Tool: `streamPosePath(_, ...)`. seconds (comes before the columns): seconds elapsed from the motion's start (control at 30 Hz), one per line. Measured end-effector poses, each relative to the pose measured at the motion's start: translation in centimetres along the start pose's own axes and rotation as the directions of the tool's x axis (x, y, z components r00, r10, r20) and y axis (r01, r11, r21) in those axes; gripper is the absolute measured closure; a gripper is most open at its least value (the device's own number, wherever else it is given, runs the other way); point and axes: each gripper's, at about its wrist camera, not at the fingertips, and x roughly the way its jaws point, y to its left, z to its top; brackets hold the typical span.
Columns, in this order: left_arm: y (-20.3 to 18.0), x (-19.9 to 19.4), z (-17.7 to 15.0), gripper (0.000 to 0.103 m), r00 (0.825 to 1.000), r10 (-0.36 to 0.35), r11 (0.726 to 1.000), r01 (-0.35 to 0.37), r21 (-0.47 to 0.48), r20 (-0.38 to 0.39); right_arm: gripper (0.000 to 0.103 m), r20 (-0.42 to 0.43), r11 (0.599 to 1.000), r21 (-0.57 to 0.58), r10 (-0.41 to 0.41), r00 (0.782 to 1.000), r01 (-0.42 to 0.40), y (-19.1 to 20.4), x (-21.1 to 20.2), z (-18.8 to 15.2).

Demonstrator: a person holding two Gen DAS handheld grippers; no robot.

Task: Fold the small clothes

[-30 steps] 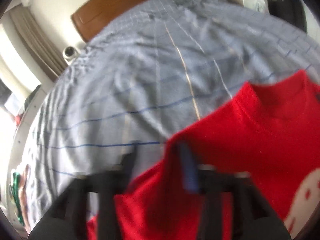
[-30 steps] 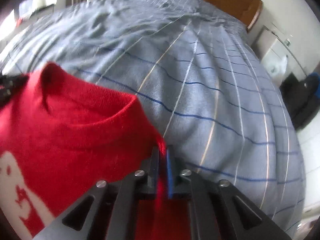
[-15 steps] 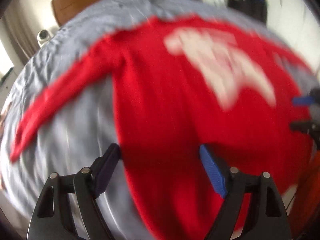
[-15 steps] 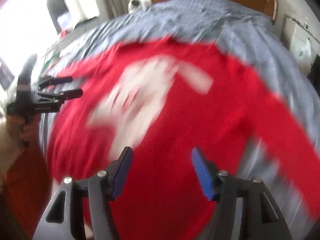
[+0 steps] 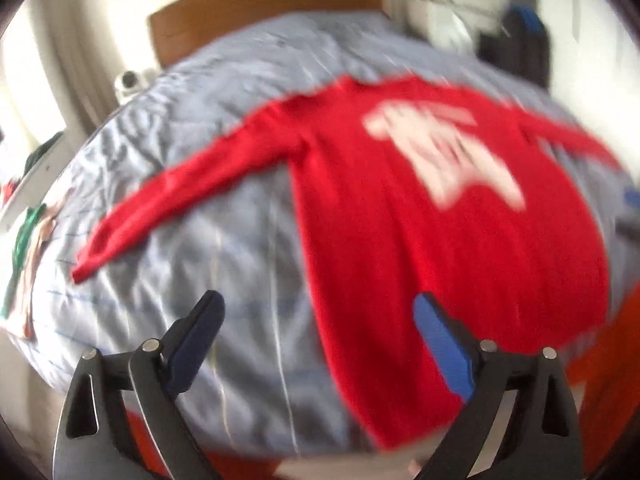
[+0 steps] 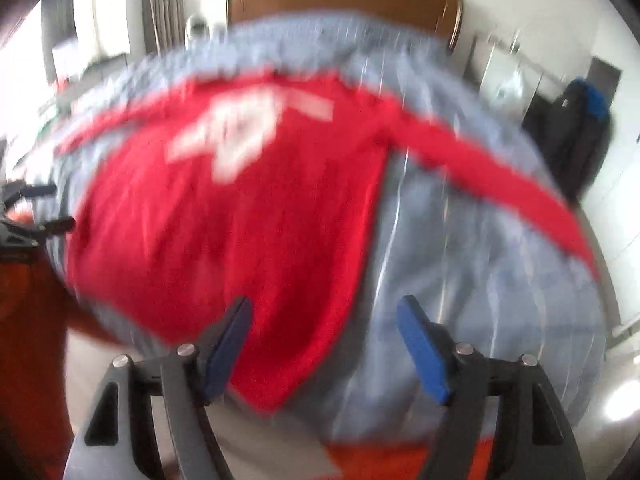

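Released a second ago from both grips, the red sweater [image 5: 400, 232] now lies spread face-up on the bed [image 5: 224, 240], sleeves out, with left gripper [image 5: 316, 328] and right gripper [image 6: 324, 332] jaws wide open, ready for folding.

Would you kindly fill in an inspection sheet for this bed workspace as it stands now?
Surface: bed with blue-grey checked cover, wrinkled.
Job's things: red sweater spread flat, white print up, sleeves out to both sides.
Clutter: green and pale clothes at the bed's left edge.
Grippers: left gripper open, empty; right gripper open, empty.
Cables: nothing seen.
Surroundings: wooden headboard; dark bag by the wall.
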Motion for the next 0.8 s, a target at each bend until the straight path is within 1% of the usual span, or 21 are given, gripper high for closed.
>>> streamPosePath(0.03, 0.5, 0.7, 1.3, 0.007, 1.0, 0.012, 0.999, -0.011, -0.043, 0.009, 0.024, 0.036, 1.0, -0.008, 0.02, 0.999, -0.02, 0.1, 0.3, 0.8)
streamPosePath(0.07, 0.9, 1.3, 1.9, 0.007, 1.0, 0.014, 0.997, -0.013, -0.07, 0.01, 0.024, 0.063, 0.999, -0.009, 0.037, 0.997, -0.036, 0.2, 0.7, 1.4)
streamPosePath(0.13, 1.8, 3.2, 2.9, 0.007, 1.0, 0.018, 0.991, -0.018, -0.129, -0.003, 0.024, 0.092, 0.998, 0.005, 0.057, 0.994, -0.057, 0.0, 2.3, 2.9)
streamPosePath(0.2, 2.3, 4.5, 2.1, 0.007, 0.999, 0.036, 0.988, -0.039, -0.152, -0.019, 0.024, 0.115, 0.998, 0.006, 0.063, 0.991, -0.064, 0.2, 3.5, 2.9)
streamPosePath(0.27, 2.4, 6.4, 0.4, 0.007, 0.997, 0.064, 0.985, -0.071, -0.159, -0.051, 0.024, 0.116, 0.997, 0.022, 0.065, 0.991, -0.068, 0.1, 5.7, 2.7)
streamPosePath(0.3, 2.7, 6.9, -0.6, 0.005, 0.995, 0.061, 0.984, -0.072, -0.164, -0.074, 0.024, 0.104, 0.997, 0.027, 0.066, 0.992, -0.069, 0.1, 6.8, 2.0)
streamPosePath(0.33, 2.9, 7.1, -1.6, 0.003, 0.996, 0.045, 0.982, -0.059, -0.178, -0.082, 0.023, 0.09, 0.998, 0.025, 0.061, 0.994, -0.063, 0.2, 7.5, 1.2)
streamPosePath(0.37, 3.0, 6.7, -2.2, 0.0, 0.998, 0.049, 0.977, -0.056, -0.205, -0.042, 0.022, 0.057, 0.998, 0.018, 0.055, 0.997, -0.056, 0.1, 8.5, 0.1)
streamPosePath(0.4, 2.9, 6.5, -2.1, 0.0, 0.998, 0.059, 0.974, -0.066, -0.217, -0.038, 0.019, 0.06, 0.998, 0.01, 0.064, 0.996, -0.065, 0.1, 8.8, -1.2)
streamPosePath(0.43, 2.7, 6.6, -1.9, 0.0, 0.997, 0.057, 0.975, -0.067, -0.213, -0.056, 0.016, 0.102, 0.998, 0.007, 0.063, 0.993, -0.064, 0.1, 8.6, -1.8)
streamPosePath(0.47, 2.6, 6.6, -1.9, 0.0, 0.997, 0.059, 0.975, -0.07, -0.209, -0.058, 0.009, 0.108, 0.999, 0.009, 0.042, 0.993, -0.043, 0.0, 8.5, -2.1)
streamPosePath(0.5, 2.5, 6.6, -2.0, 0.0, 0.997, 0.059, 0.976, -0.069, -0.206, -0.052, 0.001, 0.085, 0.999, 0.033, 0.033, 0.996, -0.036, -0.4, 8.7, -2.1)
streamPosePath(0.57, 2.5, 6.8, -2.0, 0.0, 0.997, 0.062, 0.976, -0.071, -0.204, -0.05, 0.001, 0.087, 0.993, 0.086, 0.075, 0.993, -0.082, -1.1, 9.1, -2.1)
streamPosePath(0.6, 2.4, 6.8, -1.9, 0.0, 0.997, 0.065, 0.976, -0.074, -0.204, -0.052, 0.0, 0.09, 0.992, 0.086, 0.079, 0.993, -0.087, -1.2, 9.3, -2.2)
streamPosePath(0.8, 2.8, 7.2, -2.0, 0.0, 0.997, 0.066, 0.976, -0.075, -0.203, -0.049, 0.0, 0.105, 0.994, 0.078, 0.065, 0.992, -0.074, -0.9, 9.5, -2.5)
